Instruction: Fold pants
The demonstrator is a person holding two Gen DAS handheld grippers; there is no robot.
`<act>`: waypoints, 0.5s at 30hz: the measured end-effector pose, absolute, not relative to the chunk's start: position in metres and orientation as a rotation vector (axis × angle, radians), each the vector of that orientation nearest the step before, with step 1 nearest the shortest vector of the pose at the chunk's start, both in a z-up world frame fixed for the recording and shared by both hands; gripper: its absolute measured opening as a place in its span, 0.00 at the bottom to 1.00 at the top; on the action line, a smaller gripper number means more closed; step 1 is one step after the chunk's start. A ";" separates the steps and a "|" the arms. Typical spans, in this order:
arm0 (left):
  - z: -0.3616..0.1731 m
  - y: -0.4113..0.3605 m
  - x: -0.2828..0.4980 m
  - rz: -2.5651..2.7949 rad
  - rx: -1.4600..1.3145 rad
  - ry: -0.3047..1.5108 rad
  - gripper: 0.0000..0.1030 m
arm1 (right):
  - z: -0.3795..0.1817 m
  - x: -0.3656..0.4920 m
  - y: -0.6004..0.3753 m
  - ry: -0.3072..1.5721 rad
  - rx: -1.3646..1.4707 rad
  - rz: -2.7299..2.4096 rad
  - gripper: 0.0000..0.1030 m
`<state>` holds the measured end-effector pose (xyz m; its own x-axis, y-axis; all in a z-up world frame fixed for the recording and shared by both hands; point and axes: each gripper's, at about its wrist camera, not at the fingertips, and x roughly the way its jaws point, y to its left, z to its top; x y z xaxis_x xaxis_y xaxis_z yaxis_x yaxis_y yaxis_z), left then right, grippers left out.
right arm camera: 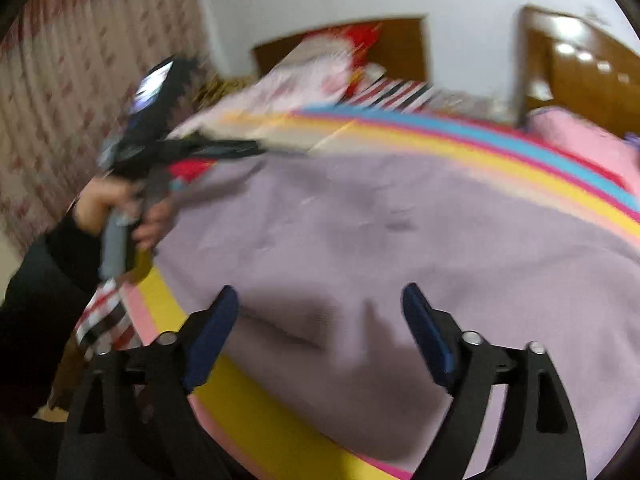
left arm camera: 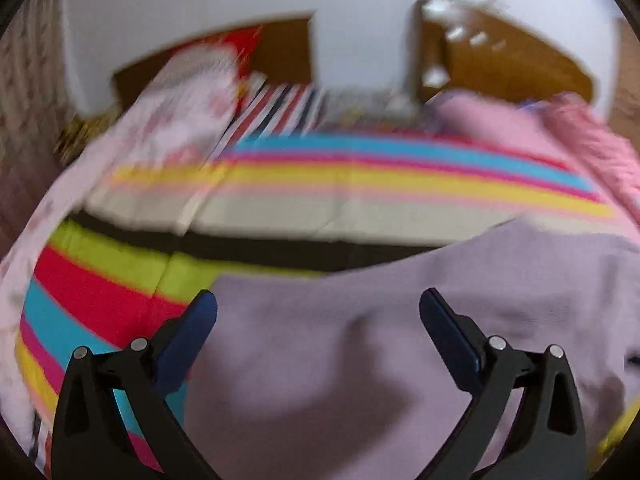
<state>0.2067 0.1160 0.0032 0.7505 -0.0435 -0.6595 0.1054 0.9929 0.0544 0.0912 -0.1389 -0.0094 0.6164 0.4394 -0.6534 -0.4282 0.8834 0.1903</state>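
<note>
Lavender pants (left arm camera: 400, 340) lie spread flat on a bed with a bright striped bedspread (left arm camera: 340, 184). My left gripper (left arm camera: 318, 300) hovers open above the cloth's left part, and nothing sits between its blue pads. In the right wrist view the pants (right arm camera: 360, 220) fill the middle of the bed. My right gripper (right arm camera: 320, 294) stands open over their near edge, holding nothing. At the left of that view a hand (right arm camera: 116, 204) in a dark sleeve holds the left gripper (right arm camera: 256, 147) over the pants' far left corner. Both views are blurred.
A pink and white floral cloth (left arm camera: 188, 112) lies at the back left of the bed and a pink blanket (left arm camera: 560, 132) at the back right. Wooden headboard panels (left arm camera: 512, 64) and a white wall stand behind. A patterned curtain (right arm camera: 60, 100) hangs at the left. The bed's near edge (right arm camera: 248, 412) shows a yellow stripe.
</note>
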 end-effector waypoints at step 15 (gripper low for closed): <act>-0.012 0.045 0.172 -0.102 0.162 0.751 0.98 | -0.030 0.011 -0.375 0.746 0.600 0.164 0.86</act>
<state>0.1719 0.0451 -0.0116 0.7272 -0.0338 -0.6856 0.1496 0.9826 0.1102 0.0114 -0.3755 -0.0299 0.7308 0.3460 -0.5884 0.0670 0.8215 0.5663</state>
